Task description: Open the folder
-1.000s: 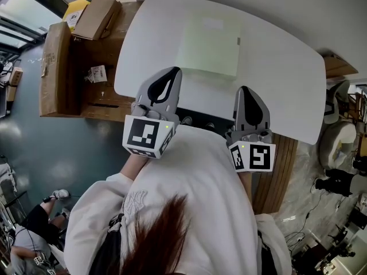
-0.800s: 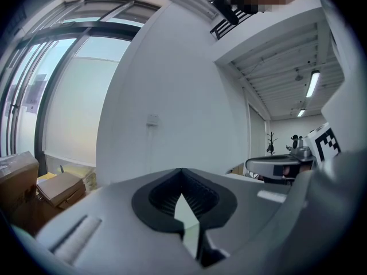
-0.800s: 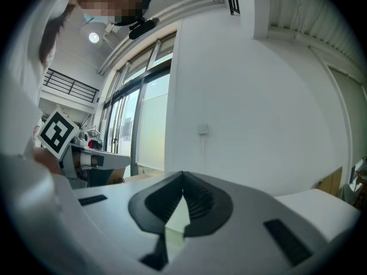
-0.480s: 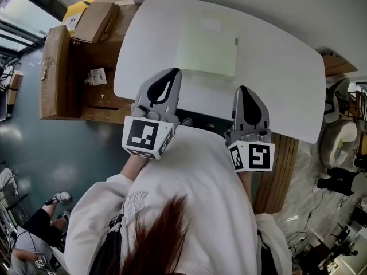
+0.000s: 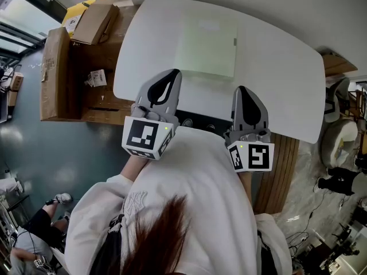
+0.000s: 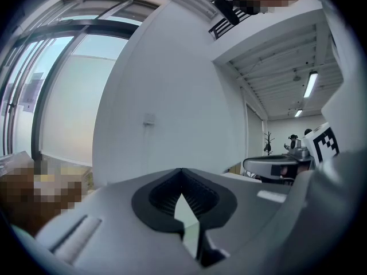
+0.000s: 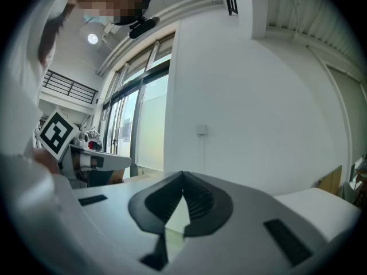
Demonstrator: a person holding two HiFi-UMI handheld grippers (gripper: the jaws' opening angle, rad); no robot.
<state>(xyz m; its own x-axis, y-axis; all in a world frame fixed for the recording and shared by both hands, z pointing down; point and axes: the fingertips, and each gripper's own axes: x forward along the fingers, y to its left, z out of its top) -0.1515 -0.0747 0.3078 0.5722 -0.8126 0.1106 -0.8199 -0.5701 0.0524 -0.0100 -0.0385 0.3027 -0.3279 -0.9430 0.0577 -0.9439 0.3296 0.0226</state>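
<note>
The left gripper (image 6: 182,175) has its 2 jaws brought together, the tips meeting at the top and nothing clamped between them; only a narrow slit of pale surface shows below the contact. The right gripper (image 7: 183,179) reads the same way: jaws together, nothing in them. Both point roughly level toward a plain white wall (image 7: 258,107).

In the head view the 2 grippers sit side by side and well apart, their tips over the near edge of the white table (image 5: 281,85). The left tip reaches a little farther in than the right.

The folder (image 5: 207,44), pale green, lies flat and closed on the far half of the table. Its near edge runs about parallel to the table's near edge. A bare strip of tabletop separates that edge from both gripper tips. To the folder's right the tabletop is wide and bare; to its left the margin to the rounded table edge is narrower. Beyond that edge stand cardboard boxes (image 5: 54,67) on a wooden surface (image 5: 97,99).
</note>
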